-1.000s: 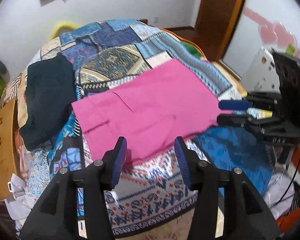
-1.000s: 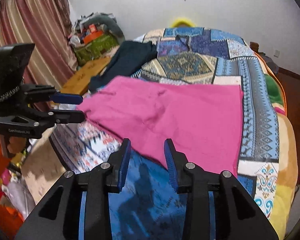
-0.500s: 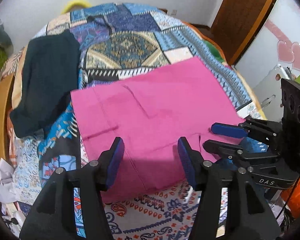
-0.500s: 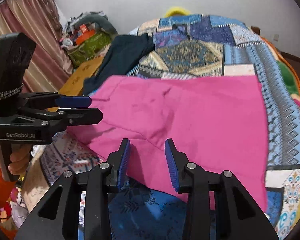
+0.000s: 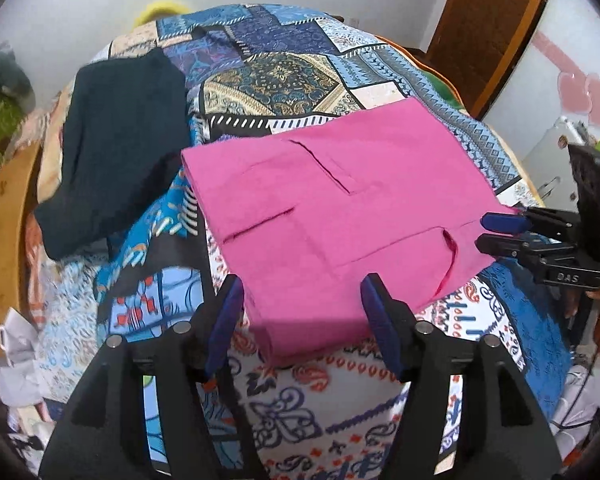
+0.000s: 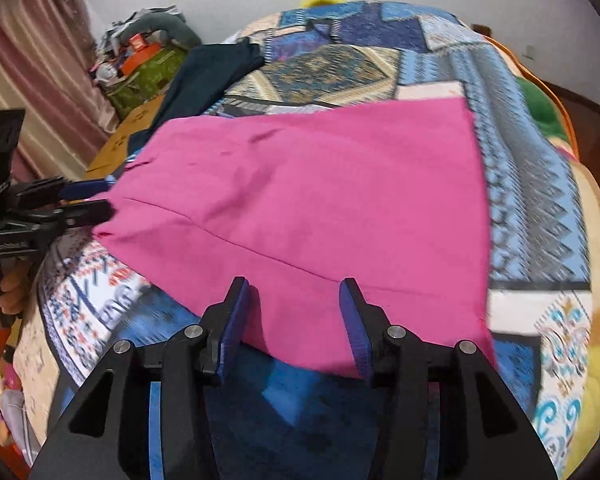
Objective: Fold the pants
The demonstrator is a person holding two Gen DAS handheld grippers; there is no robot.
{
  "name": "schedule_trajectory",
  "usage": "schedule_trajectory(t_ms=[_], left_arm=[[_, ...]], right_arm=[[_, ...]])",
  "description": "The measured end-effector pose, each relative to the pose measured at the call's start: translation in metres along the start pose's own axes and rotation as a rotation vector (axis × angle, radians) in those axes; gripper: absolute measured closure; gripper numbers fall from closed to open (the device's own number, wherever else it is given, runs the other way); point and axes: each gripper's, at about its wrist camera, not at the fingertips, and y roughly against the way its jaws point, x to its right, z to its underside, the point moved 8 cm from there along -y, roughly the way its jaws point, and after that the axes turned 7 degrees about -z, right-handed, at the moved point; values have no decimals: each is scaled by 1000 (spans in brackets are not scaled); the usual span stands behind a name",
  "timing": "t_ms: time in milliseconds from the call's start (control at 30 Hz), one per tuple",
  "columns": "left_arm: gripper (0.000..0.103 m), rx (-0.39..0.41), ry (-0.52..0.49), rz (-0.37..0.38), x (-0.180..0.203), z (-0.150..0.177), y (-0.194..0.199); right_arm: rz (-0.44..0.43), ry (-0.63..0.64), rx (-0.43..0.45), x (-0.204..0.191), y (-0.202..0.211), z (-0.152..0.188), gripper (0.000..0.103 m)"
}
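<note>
Pink pants (image 5: 340,216) flat on patterned bedspread (image 5: 292,80), near bed edge. Left gripper (image 5: 302,312) over near hem corner, fingers spread wide, cloth edge between them, nothing pinched. Right gripper (image 6: 296,320) at opposite near edge, fingers spread, cloth edge between them; contact unclear. Pants magenta, already folded to rough rectangle; pocket slits and seam visible, few creases. Both grippers low, pointing across bed toward far wall. Dark garment (image 5: 116,160) beside pants, just apart from left edge.

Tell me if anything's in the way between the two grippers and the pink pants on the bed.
Nothing visible: the left gripper and right gripper, both open, already sit at the near edge of the pink pants.
</note>
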Motion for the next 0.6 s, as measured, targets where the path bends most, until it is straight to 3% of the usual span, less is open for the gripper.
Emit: schedule_trajectory(t_ms=[400,600], left_arm=[[40,-14,55,87,-8,10,15],[40,-4,-14,-43,-29,-2,26]], right_arm=[[76,-62,7,32,32,24,62],[106,-50,-1,34,39,18,60]])
